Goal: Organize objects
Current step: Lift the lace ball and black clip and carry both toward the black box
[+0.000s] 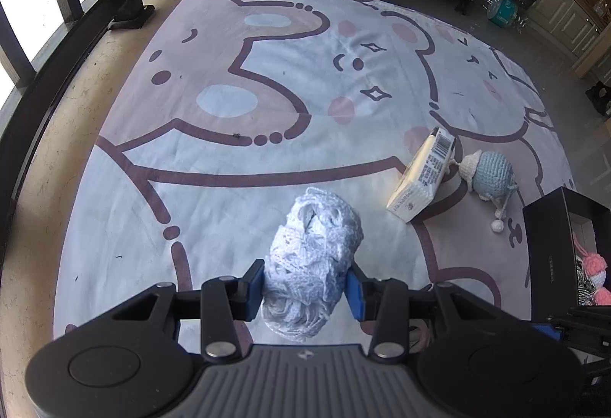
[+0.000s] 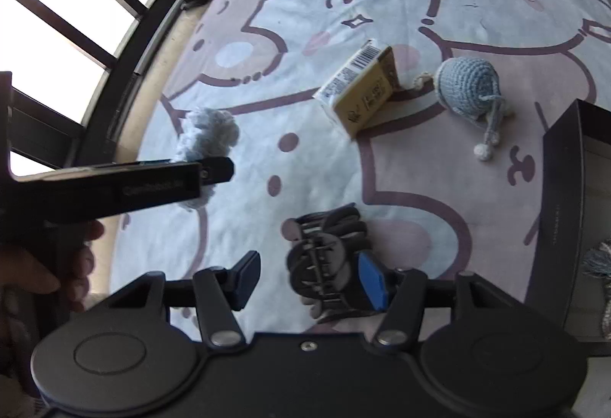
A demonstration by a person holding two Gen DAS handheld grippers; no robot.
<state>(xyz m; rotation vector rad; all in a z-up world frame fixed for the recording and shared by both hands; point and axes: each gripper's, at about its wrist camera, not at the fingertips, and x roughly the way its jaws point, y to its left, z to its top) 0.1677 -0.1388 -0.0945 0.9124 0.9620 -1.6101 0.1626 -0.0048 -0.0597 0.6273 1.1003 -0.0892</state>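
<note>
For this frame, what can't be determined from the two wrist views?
- Black box, both views: cut off by the right edge, so only pink crochet pieces show inside.
- Dark hair claw clip, right wrist view: blurred; grip by the right gripper unclear.
- Carton print: too small to read.
- White yarn bundle underside: hidden by the left gripper.

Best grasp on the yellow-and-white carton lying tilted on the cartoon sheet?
Grip the yellow-and-white carton across its two long flat faces, mid-length, coming from above. It lies tilted with one long edge raised, and those faces are parallel and look narrow enough for the jaws. The blue crocheted toy crowds its far end.
</note>
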